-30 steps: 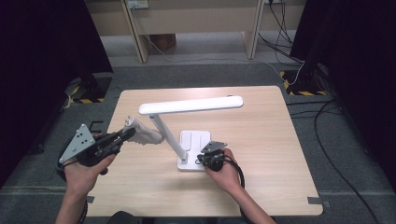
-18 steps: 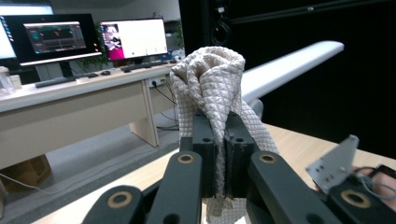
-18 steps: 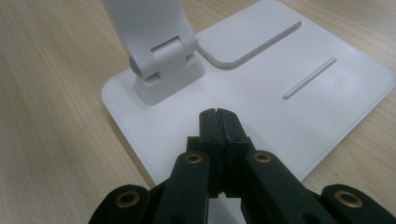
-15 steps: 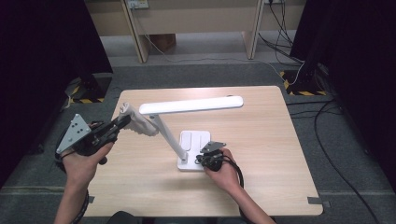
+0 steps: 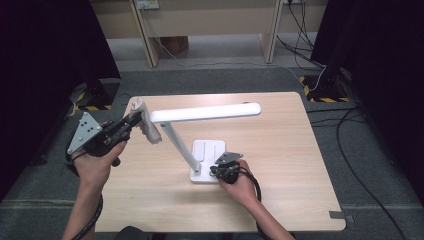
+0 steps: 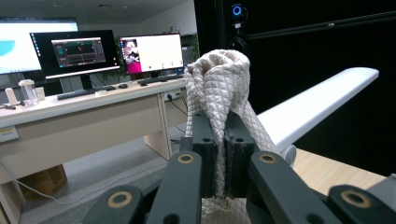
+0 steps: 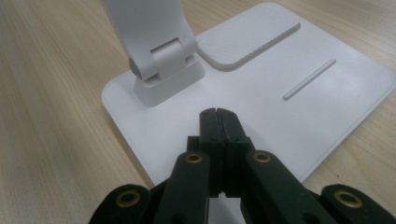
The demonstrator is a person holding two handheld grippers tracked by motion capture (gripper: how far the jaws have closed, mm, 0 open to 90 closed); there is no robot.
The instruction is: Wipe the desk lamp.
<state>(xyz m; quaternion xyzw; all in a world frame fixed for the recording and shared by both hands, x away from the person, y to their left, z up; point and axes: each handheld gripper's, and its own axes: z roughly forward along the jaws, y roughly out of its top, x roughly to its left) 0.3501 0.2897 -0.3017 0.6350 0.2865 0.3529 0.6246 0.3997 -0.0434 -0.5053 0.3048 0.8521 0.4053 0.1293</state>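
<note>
**Cloth at the lamp's end, base pinned**

While the right gripper [image 5: 220, 170] rests nearest the person, its fingers [image 7: 218, 122] are pressed together with nothing between them, tips down on the near corner of the lamp base [image 7: 289, 116]. Just beyond those tips, the hinge [image 7: 161, 70] joins the stem to the base. From above, the base [image 5: 206, 150] sits near the middle of the counter [image 5: 280, 150], and the stem slants up and to the left from it. Farther left, the left gripper [image 5: 131, 120] is held above the counter's left edge, fingers [image 6: 205, 149] pinching a pale quilted cloth [image 6: 219, 88]. That cloth [image 5: 149, 127] hangs at the left end of the lamp head [image 5: 210, 113], touching it. Beyond, the head runs rightward, level above the counter.
</note>
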